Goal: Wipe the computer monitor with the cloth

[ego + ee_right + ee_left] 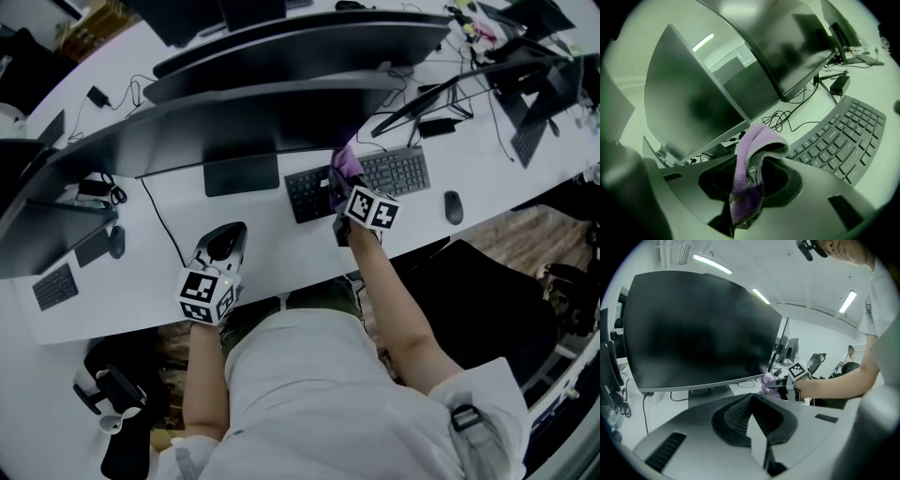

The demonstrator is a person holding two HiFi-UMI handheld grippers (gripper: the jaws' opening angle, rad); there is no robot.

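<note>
Cloth (749,180), purple and folded over, was pinched in the right gripper (743,208), its free end raised just ahead of the jaws, near the monitor's (693,103) lower edge. Whether it touched the glass I could not tell. The left gripper (752,427) rested pressed together and empty above the counter (141,281). By my reckoning the wiping had barely begun, with nearly the whole screen left.
</note>
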